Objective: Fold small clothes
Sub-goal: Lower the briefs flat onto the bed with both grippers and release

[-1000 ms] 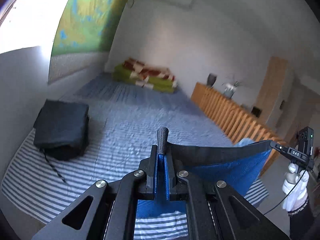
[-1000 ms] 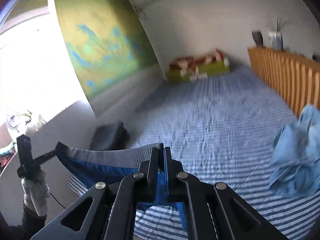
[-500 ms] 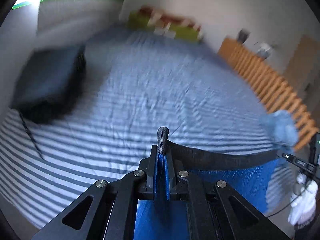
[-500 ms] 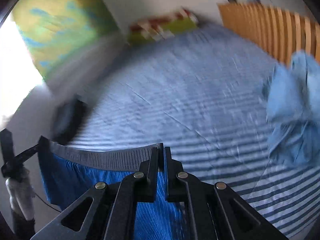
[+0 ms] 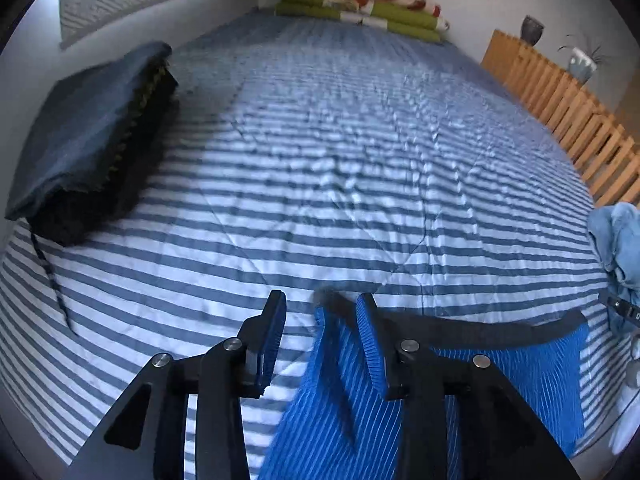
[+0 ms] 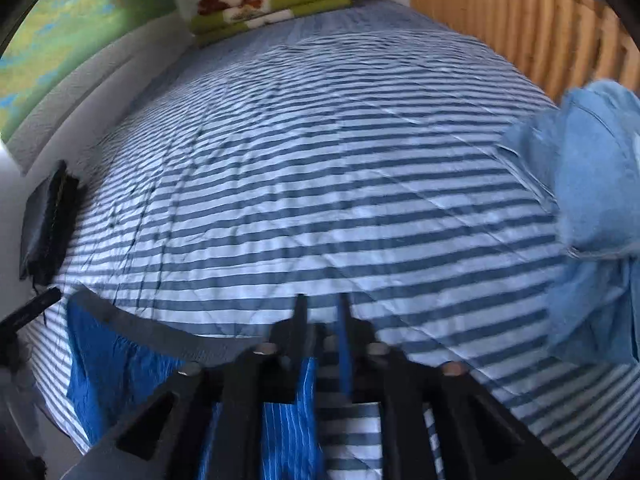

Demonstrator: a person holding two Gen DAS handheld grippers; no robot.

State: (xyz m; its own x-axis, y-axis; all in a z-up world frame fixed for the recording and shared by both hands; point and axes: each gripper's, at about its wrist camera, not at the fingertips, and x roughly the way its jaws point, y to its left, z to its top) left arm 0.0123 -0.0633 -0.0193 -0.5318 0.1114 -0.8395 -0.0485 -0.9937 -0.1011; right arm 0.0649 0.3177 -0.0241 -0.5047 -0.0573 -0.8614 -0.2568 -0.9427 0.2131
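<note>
Both grippers point down at a bed w/ a blue-and-white striped cover (image 5: 340,184). The blue striped shorts (image 5: 500,376) w/ a dark waistband (image 5: 480,326) lie spread at the near edge of the bed, stretched between the two tools.

Left gripper (image 5: 320,320): jaws apart and opening. The waistband's left corner sits in the gap, close against the right-hand finger (image 5: 370,340); the left-hand finger stands clear of the cloth, so no pinch on it. Bare striped cover shows through the gap.

Right gripper (image 6: 322,312): jaws opening too — narrower gap, view blurred. Blue fabric of the shorts (image 6: 104,372) hangs by the left-hand finger and below; can't tell if it touches the pads, but they aren't clamped on it.

Around:
- dark folded stack (image 5: 80,140) at the left edge of the bed, well apart from the shorts, a dark cord trailing from it down the cover.
- light blue crumpled garment (image 6: 592,208) on the right side, near the right gripper, not touching the shorts as far as seen.
- green and red-white folded blankets (image 5: 360,4) at the far end by the wall.
- wooden slatted rail (image 5: 568,108) along the right side, w/ a vase and plant on top.
- green-yellow wall hanging (image 6: 72,28) on the left wall.

Middle of the bed ahead of both tools carries only wrinkles in the cover.
</note>
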